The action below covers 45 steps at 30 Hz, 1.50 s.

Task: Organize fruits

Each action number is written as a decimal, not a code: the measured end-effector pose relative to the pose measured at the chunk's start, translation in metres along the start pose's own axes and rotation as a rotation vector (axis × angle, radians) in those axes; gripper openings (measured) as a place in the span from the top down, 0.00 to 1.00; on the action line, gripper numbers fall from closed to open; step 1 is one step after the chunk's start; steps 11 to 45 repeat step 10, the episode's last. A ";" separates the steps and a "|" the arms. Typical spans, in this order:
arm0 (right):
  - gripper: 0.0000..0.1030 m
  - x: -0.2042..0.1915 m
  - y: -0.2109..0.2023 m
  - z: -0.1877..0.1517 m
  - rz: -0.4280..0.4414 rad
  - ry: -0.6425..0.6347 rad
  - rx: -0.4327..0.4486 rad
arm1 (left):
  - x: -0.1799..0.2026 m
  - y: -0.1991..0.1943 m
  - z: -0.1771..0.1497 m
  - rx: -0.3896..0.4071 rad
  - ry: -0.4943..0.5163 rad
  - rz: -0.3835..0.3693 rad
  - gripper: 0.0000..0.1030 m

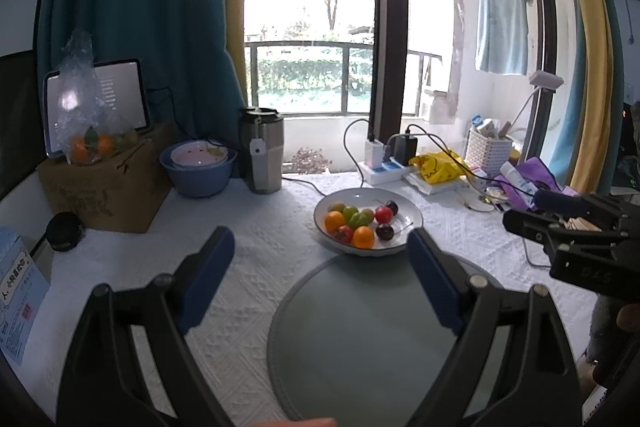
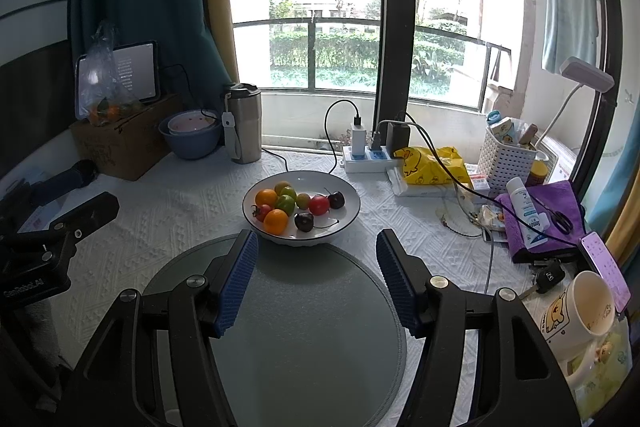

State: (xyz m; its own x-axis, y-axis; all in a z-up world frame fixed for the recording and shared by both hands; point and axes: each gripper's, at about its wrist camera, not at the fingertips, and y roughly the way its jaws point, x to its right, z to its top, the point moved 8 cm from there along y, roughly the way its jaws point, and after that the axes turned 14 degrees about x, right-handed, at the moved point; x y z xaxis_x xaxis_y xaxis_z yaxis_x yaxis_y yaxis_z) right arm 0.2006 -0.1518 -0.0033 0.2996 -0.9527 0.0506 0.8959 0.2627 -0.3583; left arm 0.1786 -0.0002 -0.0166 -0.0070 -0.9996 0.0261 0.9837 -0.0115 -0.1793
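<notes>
A white bowl (image 1: 408, 213) (image 2: 344, 193) on the white tablecloth holds several small fruits: oranges (image 1: 363, 236) (image 2: 276, 221), green ones (image 1: 362, 217) (image 2: 285, 203), a red one (image 1: 383, 214) (image 2: 319, 205) and dark cherries (image 1: 385, 231) (image 2: 304, 221). A round grey mat (image 1: 360, 339) (image 2: 312, 331) lies in front of the bowl. My left gripper (image 1: 320, 251) is open and empty above the mat's left side. My right gripper (image 2: 316, 259) is open and empty above the mat, just short of the bowl. Each gripper shows at the edge of the other's view.
At the back left stand a cardboard box (image 2: 124, 143) with a bag of oranges and a tablet, stacked bowls (image 2: 191, 133) and a steel tumbler (image 2: 244, 123). A power strip (image 2: 366, 157), yellow bag, white basket (image 2: 506, 157), purple cloth, phone and mug (image 2: 576, 311) crowd the right.
</notes>
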 end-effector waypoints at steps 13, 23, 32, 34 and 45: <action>0.37 0.010 0.012 -0.004 0.001 0.005 -0.018 | 0.001 0.009 -0.003 -0.021 -0.007 -0.008 0.14; 0.37 0.010 0.012 -0.004 0.001 0.005 -0.018 | 0.001 0.009 -0.003 -0.021 -0.007 -0.008 0.14; 0.37 0.010 0.012 -0.004 0.001 0.005 -0.018 | 0.001 0.009 -0.003 -0.021 -0.007 -0.008 0.14; 0.37 0.010 0.012 -0.004 0.001 0.005 -0.018 | 0.001 0.009 -0.003 -0.021 -0.007 -0.008 0.14; 0.37 0.010 0.012 -0.004 0.001 0.005 -0.018 | 0.001 0.009 -0.003 -0.021 -0.007 -0.008 0.14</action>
